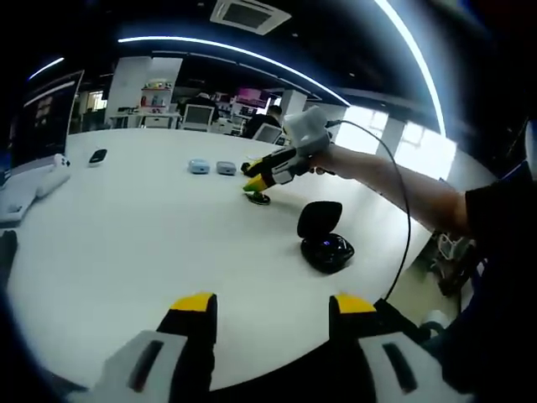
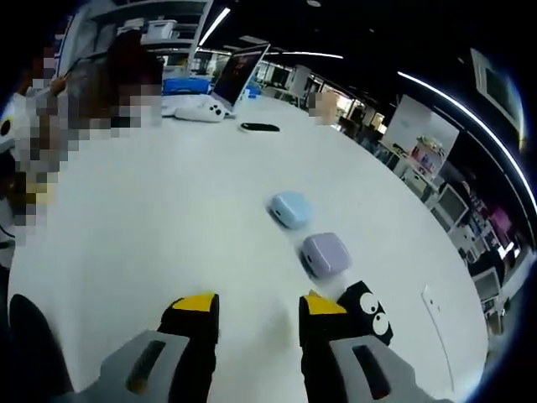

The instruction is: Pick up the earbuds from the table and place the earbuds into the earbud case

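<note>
1. Big white table with a rounded edge takes up most of both views.
2. Ceiling is dark, with long curved light strips running across it and a square air vent set in.
3. Bright windows glow on the far side, right part of the left gripper view.
4. A monitor stands at the table's far left end.
5. Beyond the table are shelves with colourful stuff, more screens and desks, typical open office.
</note>
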Demonstrator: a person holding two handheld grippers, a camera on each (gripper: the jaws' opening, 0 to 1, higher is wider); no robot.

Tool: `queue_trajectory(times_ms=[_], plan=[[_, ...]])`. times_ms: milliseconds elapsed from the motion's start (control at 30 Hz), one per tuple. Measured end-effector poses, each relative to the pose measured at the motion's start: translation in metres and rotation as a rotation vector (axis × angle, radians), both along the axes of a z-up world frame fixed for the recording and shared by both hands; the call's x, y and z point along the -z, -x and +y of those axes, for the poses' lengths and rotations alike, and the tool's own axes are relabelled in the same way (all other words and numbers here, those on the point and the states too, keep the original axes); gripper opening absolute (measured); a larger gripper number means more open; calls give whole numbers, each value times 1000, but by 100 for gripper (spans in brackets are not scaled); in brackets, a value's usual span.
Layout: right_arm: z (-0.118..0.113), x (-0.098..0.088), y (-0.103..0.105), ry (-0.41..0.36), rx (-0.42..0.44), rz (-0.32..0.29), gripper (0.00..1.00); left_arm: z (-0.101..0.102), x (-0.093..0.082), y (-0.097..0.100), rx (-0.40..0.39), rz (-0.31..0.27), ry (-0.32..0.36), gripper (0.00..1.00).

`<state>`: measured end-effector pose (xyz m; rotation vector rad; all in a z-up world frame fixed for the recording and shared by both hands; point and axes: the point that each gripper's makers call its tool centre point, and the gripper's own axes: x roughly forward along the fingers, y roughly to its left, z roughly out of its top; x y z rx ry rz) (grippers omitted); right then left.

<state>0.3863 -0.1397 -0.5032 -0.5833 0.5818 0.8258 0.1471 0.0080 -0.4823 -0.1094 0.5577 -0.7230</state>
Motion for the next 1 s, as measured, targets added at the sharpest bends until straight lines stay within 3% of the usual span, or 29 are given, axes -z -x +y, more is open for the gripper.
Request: queue_trajectory(times_ms=[367,433,500,600,767,933,1000], plan=[[-18,-10,7,13,7,-13,37,-5,1,1,5,3,2,55],[-19,-15,11,3,4,0,30,-6,1,2,5,3,3,55],[-14,-21,25,-14,-31,74,20,-7,1,2,7,4,2,55],[-9,-28,35,18,-111,84,22,-8,1,2,9,4,0,55],[-1,-23,54,92,-217,179,26,-8,-3,3,13,-7,-2,55],[2,-16,54,171,-249,217,25,-8,-4,9,33,-25,-26,56],[4,-10,56,194,-263,259,25,-11,-6,14,61,-42,-45,57]])
